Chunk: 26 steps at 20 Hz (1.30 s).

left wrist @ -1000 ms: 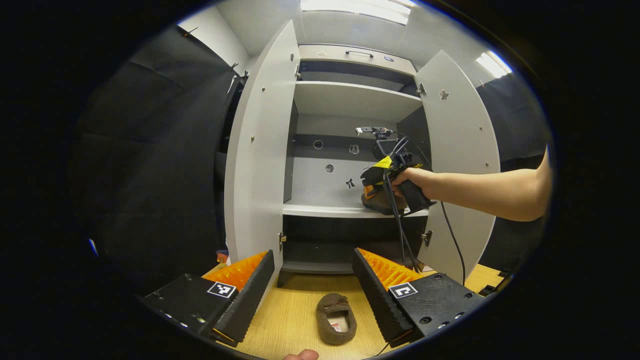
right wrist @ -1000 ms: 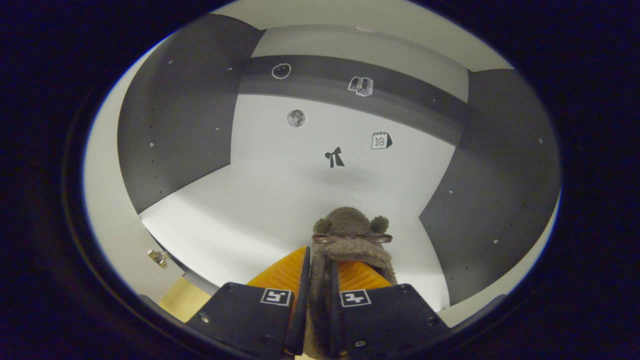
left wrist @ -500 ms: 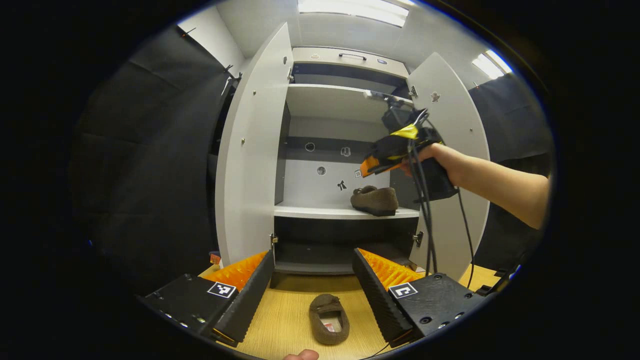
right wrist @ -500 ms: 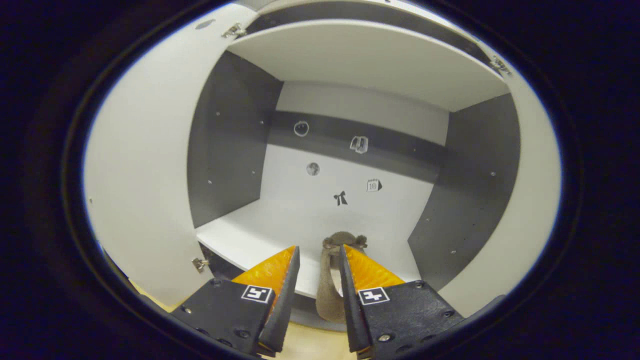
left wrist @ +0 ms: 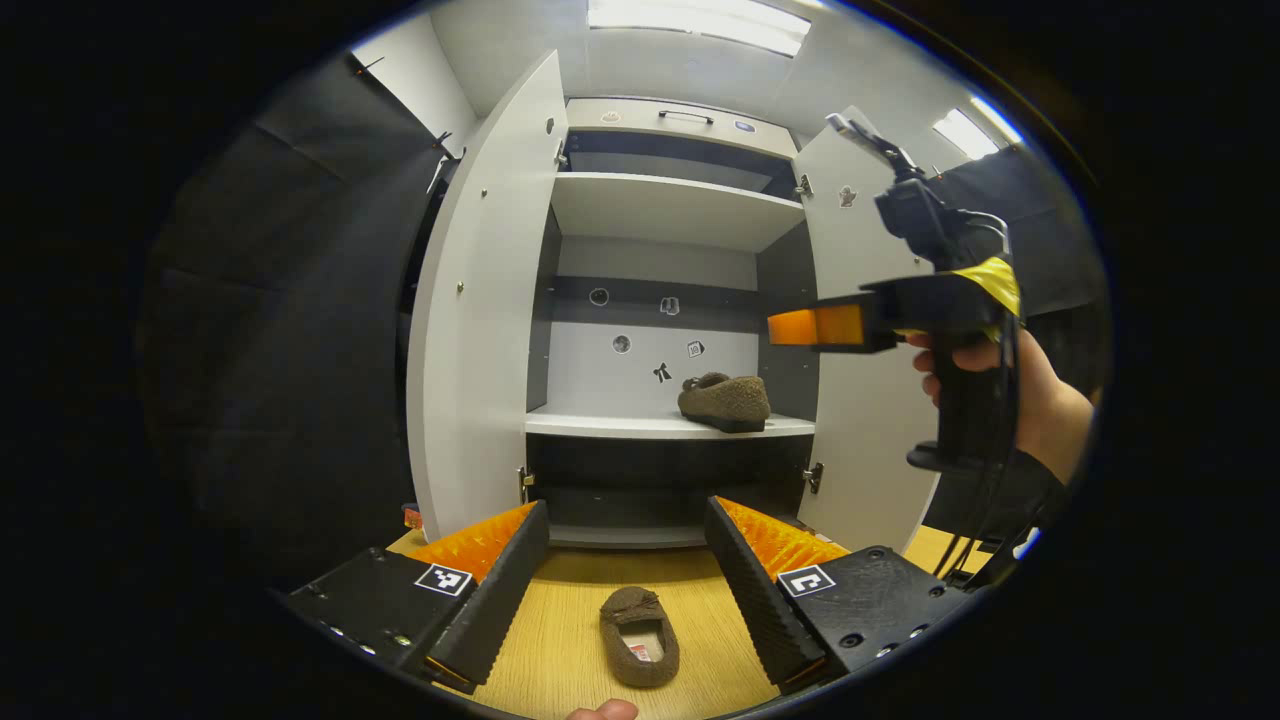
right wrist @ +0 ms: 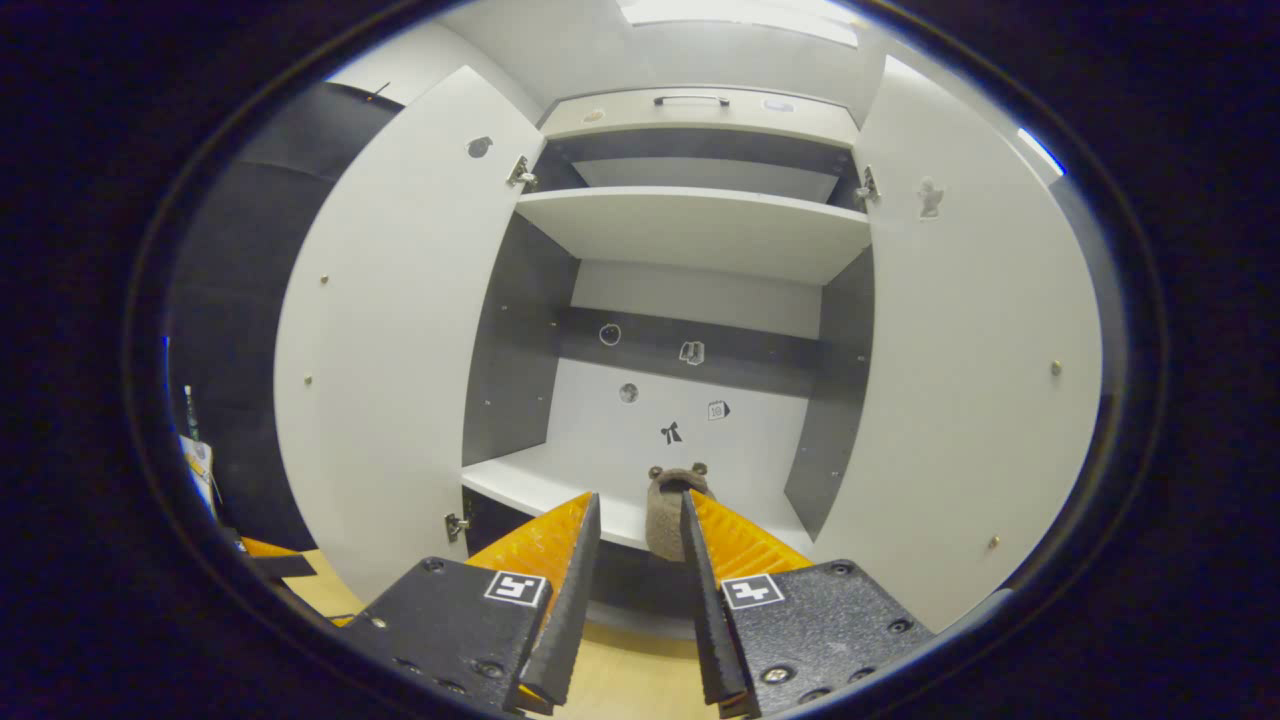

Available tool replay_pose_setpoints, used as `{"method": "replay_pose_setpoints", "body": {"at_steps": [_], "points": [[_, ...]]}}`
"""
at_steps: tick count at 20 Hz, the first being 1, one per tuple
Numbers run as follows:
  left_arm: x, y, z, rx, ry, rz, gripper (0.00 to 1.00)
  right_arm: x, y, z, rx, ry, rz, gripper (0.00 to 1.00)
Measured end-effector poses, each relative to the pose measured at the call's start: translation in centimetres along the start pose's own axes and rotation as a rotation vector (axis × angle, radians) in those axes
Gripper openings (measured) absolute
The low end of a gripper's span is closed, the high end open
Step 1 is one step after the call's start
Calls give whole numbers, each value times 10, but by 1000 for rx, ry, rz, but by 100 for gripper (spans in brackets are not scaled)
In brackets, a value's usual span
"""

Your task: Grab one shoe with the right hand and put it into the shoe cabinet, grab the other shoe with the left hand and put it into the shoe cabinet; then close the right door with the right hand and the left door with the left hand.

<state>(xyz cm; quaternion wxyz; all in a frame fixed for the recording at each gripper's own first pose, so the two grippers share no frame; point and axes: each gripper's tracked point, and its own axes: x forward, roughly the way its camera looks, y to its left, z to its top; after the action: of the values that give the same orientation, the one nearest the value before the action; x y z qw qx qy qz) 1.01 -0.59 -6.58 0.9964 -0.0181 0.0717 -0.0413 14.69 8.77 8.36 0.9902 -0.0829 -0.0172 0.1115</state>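
Note:
One brown fuzzy shoe (left wrist: 724, 400) rests on the right part of the white middle shelf (left wrist: 600, 425) of the shoe cabinet, and it is the same shoe (right wrist: 668, 502) far beyond my right fingers. Its mate, the second brown shoe (left wrist: 639, 648), lies on the wooden floor (left wrist: 560, 660), low between my left fingers. My left gripper (left wrist: 627, 545) is open above it. My right gripper (right wrist: 637, 530) is open and holds nothing; it also appears, as the right gripper (left wrist: 800, 327), held by a hand in front of the right door. Both doors, left (left wrist: 470, 300) and right (left wrist: 860, 420), stand open.
The cabinet has an upper shelf (left wrist: 670, 205) and a dark lower compartment (left wrist: 660, 480). Black cloth walls (left wrist: 290, 300) flank the cabinet. Cables hang from the right gripper's handle (left wrist: 975, 520). A fingertip (left wrist: 600, 711) shows at the bottom edge.
My right gripper let go of the shoe on the middle shelf, opened, and drew back out of the cabinet to the right. The left gripper shifted slightly; the floor shoe stays put.

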Motion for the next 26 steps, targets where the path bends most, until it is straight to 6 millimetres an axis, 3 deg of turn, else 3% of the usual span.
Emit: {"method": "replay_pose_setpoints", "body": {"at_steps": [2, 4, 5, 7, 9, 10, 13, 16, 21, 23, 26], "points": [[-1, -5, -2, 1, 6, -12, 95, -24, 3, -19, 29, -1, -12, 50], [-3, -11, -5, 3, 13, -23, 95, -49, 3, -48, 45, 37, -33, 58], [-4, -13, -6, 5, 19, -27, 95, -58, 1, -60, 56, 47, -47, 53], [-4, -18, -10, 6, 28, -38, 95, -72, -1, -78, 92, 58, -73, 55], [-4, -21, -10, 3, 29, -47, 95, -85, -10, -92, 140, 43, -114, 60], [-4, -24, -12, -3, 34, -53, 95, -92, -13, -99, 162, 35, -133, 57], [-6, -32, -17, -20, 55, -74, 95, -109, -28, -120, 183, 28, -201, 59], [-7, -36, -24, -21, 75, -86, 95, -129, -46, -141, 93, 20, -295, 61], [-10, -36, -43, -10, 136, -87, 95, -146, -32, -157, 30, 59, -274, 69], [-9, -32, -56, -28, 176, -76, 95, -147, -25, -155, 24, 64, -265, 80], [-4, -35, -86, -76, 260, -103, 95, -149, -18, -146, -28, 30, -261, 75]]}}
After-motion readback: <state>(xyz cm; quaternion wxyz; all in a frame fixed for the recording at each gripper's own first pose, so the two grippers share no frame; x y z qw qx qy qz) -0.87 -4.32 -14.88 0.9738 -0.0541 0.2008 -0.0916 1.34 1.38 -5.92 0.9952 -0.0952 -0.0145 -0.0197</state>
